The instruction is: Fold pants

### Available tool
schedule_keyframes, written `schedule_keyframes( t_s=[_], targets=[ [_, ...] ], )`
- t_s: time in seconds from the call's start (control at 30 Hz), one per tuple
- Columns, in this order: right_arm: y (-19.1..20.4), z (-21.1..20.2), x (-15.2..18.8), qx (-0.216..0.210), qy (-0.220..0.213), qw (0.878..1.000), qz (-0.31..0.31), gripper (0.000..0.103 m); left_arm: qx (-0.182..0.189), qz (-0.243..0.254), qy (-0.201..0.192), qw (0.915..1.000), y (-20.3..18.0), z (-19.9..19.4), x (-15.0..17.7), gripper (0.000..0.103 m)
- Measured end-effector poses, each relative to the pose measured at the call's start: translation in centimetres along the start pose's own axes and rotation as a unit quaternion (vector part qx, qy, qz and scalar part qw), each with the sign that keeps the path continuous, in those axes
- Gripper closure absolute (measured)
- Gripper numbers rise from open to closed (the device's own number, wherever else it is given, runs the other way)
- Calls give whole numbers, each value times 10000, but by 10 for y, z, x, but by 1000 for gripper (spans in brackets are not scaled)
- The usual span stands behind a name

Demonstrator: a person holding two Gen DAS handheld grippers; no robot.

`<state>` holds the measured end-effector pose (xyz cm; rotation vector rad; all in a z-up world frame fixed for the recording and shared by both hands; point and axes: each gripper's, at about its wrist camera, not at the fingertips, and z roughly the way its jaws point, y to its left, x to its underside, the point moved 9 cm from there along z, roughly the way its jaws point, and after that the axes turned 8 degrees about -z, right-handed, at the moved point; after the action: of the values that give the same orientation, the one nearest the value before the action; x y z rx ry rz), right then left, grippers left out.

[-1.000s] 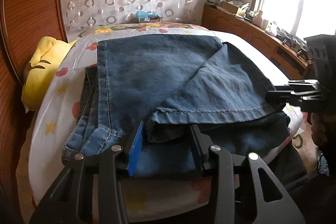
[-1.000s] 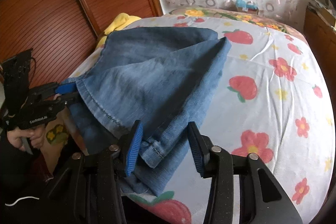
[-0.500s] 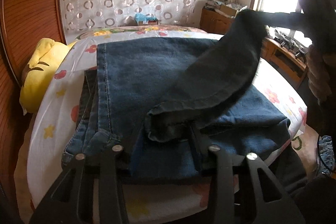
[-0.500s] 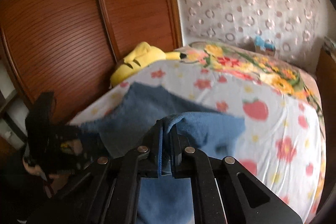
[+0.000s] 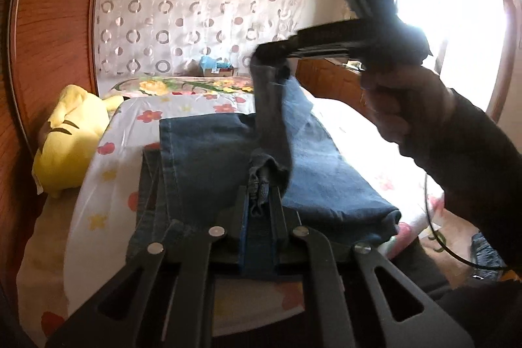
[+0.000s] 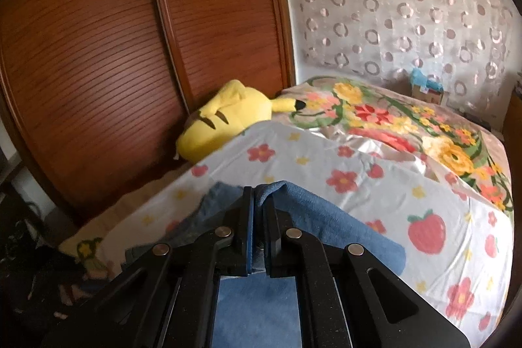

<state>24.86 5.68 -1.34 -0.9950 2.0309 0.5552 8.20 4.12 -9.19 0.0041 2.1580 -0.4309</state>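
Pants [image 5: 208,158]: dark blue jeans lay partly folded on the bed [image 5: 107,172], along its near edge; one hem was lifted clear of the rest.
Left gripper [image 5: 259,185]: jaws had just been closing and were clamped on a bunched denim hem at the near edge of the bed.
Right gripper [image 5: 270,51]: held higher, above the middle of the bed; its own camera showed the jaws pressed together on a fold of blue denim, with cloth draping down from them.
Right hand [image 5: 401,106]: wrapped around the gripper's handle, a dark sleeve behind it.
Stretch of cloth: a strip of denim ran taut from the left gripper up to the right one.
Plush toy [image 5: 71,136]: yellow, at the left edge of the bed, against the wooden wardrobe doors [image 6: 98,38].
Bedcover: white with red flowers and strawberries.
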Motion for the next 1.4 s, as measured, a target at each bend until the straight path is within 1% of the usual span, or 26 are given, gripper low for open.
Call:
schedule_keyframes(
  t_s=[0.07,0.17,0.23,0.33,0.4,0.43,0.47,0.6,0.67,0.7,0.73,0.77,0.8,0.93,1.0,1.1,1.2,1.27,1.33,1.4],
  targets=[
    [6,13,-6,-89,72,9999,-28,101,46,-164,87,9998,7,-1,6,95],
    [21,38,-3,-106,227,9994,-226,101,-115,-336,188,9992,22,4,16,95],
    [26,56,4,-134,353,9991,-194,101,-236,-397,267,9986,30,8,21,95],
    [27,73,13,-116,503,9986,-145,101,-333,-405,343,9980,35,13,23,91],
    [26,80,16,-73,565,9983,-113,101,-196,-350,279,9988,31,10,22,85],
    [25,81,17,-31,554,9984,-121,101,-199,-331,235,9990,30,8,21,78],
    [25,81,16,5,520,9986,-117,101,-261,-315,186,9990,31,5,18,76],
    [15,71,6,169,198,9997,23,101,-369,-315,99,9988,35,1,12,74],
    [10,70,2,226,212,9994,127,100,-443,-322,45,9985,36,0,10,73],
    [8,71,4,197,299,9992,166,90,-436,-315,57,9985,35,1,9,73],
    [8,72,5,146,357,9991,181,70,-428,-299,77,9986,34,3,10,73],
    [8,71,6,109,370,9991,197,59,-440,-280,97,9986,34,6,10,72],
    [7,66,7,69,301,9993,213,52,-448,-270,112,9986,36,8,11,72],
    [4,51,12,176,329,9992,118,51,-491,-254,250,9982,38,23,12,72],
    [0,40,19,258,324,9991,23,50,-531,-247,354,9977,40,30,14,72],
    [-15,21,40,562,376,9977,-69,50,-638,-335,463,9963,48,40,19,73],
    [-35,9,71,856,549,9948,-21,50,-605,-368,484,9963,51,45,21,73],
    [-50,6,97,1025,767,9918,38,50,-579,-402,494,9963,52,46,21,73],
    [-64,5,124,1112,978,9887,219,50,-601,-364,483,9964,51,47,21,74],
    [-72,3,141,1107,1044,9876,379,50,-688,-276,478,9961,50,49,20,75]
  ],
)
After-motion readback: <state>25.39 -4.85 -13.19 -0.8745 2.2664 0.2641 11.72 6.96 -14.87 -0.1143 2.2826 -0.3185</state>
